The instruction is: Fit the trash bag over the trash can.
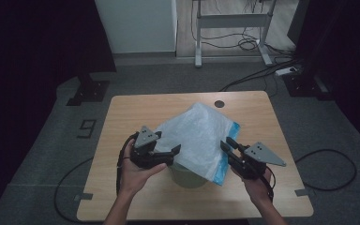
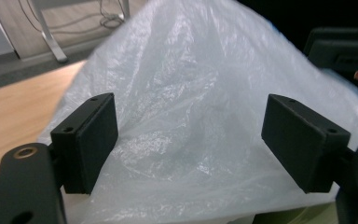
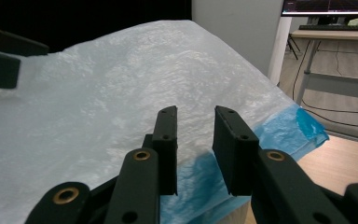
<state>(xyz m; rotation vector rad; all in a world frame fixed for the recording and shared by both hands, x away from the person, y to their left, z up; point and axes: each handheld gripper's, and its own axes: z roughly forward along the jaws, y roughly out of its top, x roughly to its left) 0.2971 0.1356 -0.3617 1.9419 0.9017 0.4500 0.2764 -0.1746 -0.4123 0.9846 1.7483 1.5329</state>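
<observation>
Bag (image 1: 198, 136): thin crinkled translucent plastic, blue-edged, tented over a pale green bin (image 1: 187, 177) on the wooden counter (image 1: 122, 112). Left gripper (image 1: 168, 154) level, jaws released wide. Right gripper (image 1: 227, 144) jaws narrowly parted, grasping nothing.

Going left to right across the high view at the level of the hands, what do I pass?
Left tongs → white plastic bag draped over the pale green bin → the bag's blue edge → right tongs.
</observation>
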